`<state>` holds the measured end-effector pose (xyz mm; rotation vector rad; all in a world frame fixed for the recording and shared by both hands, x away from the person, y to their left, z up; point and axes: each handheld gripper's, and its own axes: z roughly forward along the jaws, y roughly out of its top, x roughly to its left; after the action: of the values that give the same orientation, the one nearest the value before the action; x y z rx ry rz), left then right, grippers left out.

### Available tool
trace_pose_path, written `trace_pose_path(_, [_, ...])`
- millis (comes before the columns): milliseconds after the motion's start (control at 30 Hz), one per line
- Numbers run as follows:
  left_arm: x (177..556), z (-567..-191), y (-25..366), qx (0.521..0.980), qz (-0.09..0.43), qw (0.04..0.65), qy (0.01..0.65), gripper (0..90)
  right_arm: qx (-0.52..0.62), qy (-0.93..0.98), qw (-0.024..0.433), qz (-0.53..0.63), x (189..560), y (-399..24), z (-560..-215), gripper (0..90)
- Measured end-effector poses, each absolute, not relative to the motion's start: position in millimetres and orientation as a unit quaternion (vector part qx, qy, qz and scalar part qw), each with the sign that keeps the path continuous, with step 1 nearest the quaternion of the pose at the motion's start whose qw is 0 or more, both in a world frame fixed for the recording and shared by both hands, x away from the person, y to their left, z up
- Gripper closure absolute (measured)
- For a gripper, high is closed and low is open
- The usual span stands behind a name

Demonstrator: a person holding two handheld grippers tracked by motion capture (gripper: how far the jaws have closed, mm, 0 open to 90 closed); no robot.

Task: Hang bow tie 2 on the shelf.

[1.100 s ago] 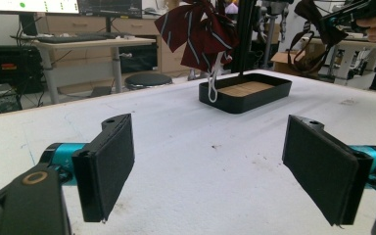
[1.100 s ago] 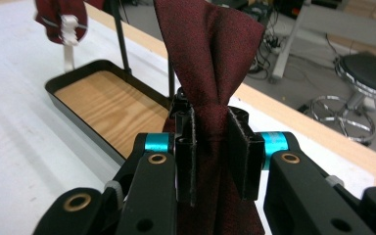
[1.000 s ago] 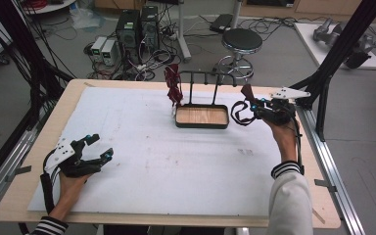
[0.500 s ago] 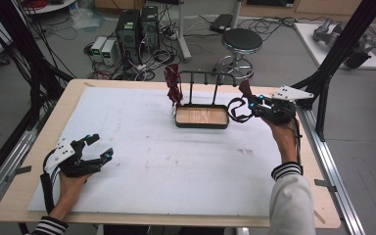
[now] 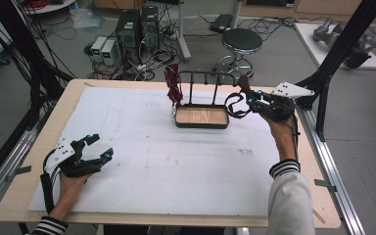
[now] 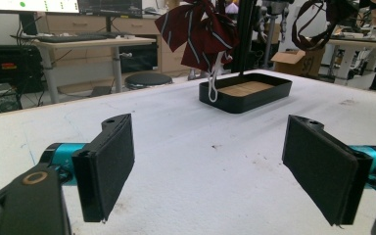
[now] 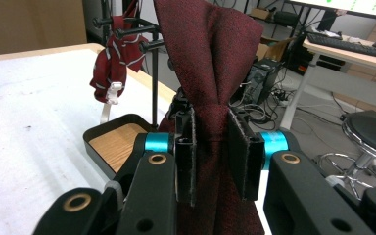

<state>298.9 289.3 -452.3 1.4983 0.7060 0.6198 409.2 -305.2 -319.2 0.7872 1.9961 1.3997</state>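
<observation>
Now right gripper (image 5: pixel 248 99) nearer rack (image 5: pixel 203 74), jaws clamping dark-red tie (image 7: pixel 210 58); left gripper (image 5: pixel 99 148) unmoved, jaws apart.

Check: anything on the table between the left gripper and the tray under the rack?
Nothing: bare white table cover runs from the open left gripper to the tray, as the left gripper view shows.

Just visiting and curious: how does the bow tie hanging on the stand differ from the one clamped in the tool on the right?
The striped bow tie has pale diagonal stripes; the plain bow tie is solid dark red. The striped one hangs from the rack over the tray, untouched; the plain one is pinched at its middle by the right gripper, beside the tray. Both are dark red with a neck strap.
</observation>
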Motion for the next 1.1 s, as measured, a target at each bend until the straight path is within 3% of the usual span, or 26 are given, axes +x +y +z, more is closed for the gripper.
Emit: trace_pose_path(1100, [299.1,-452.5,289.4,0.654,0.270,0.636,0.309,20.0,0.314,0.735,0.300,0.520,432.3,-273.3,-301.5,75.0])
